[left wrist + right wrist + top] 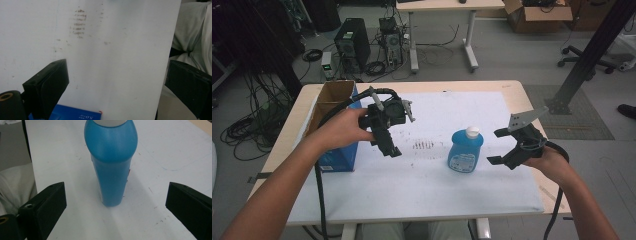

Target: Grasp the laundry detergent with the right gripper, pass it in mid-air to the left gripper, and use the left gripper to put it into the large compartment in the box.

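A blue bottle with a white cap stands upright on the white sheet, right of the middle. My right gripper hovers just right of it, open, with its jaws pointed at the bottle. In the right gripper view the bottle stands a little ahead, between the spread jaws and apart from both. My left gripper is held above the sheet's left part, open and empty, next to the blue box. The left gripper view looks down on the bare sheet and a corner of the box.
The box is open-topped with brown cardboard inside and stands at the table's left edge. Dark smudges mark the sheet's middle. On the floor beyond the table are a computer tower, cables and another desk. A black post rises at the right.
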`<state>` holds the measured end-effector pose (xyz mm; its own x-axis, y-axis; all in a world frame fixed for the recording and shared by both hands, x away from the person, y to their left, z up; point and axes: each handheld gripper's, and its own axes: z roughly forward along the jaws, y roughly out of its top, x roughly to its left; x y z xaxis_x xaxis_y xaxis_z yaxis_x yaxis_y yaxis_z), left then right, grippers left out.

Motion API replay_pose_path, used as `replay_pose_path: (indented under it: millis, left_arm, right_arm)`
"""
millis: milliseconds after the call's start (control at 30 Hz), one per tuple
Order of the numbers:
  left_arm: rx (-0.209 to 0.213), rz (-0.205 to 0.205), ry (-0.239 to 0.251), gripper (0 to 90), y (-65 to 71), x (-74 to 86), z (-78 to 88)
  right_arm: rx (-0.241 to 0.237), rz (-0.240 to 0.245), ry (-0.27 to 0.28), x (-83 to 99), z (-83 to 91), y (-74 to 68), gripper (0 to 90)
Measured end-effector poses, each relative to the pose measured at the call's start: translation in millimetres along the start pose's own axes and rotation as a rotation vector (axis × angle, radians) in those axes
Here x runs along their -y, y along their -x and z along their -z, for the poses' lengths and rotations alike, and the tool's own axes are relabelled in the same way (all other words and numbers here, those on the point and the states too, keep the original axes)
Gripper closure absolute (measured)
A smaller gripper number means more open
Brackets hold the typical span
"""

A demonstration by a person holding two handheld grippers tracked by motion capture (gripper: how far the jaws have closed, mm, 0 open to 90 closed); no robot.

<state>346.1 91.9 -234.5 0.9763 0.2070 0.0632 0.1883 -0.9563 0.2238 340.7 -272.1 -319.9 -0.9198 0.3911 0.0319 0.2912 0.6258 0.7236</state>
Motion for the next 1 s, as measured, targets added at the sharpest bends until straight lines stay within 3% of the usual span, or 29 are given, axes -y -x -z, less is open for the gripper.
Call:
replay_pose_path:
  millis: [533, 1000]
  left_arm:
    - [0.005, 0.004, -0.005, 5.4, -2.0, -0.4, -2.2]
    - [0.006, 0.004, -0.006, 5.4, -3.7, -2.3, -4.2]
  right_arm:
    - [-0.019, -0.027, 0.077, 12.2, -18.8, 3.0, 2.9]
    - [-0.007, -0.059, 0.154, 29.5, -30.0, 3.9, 3.6]
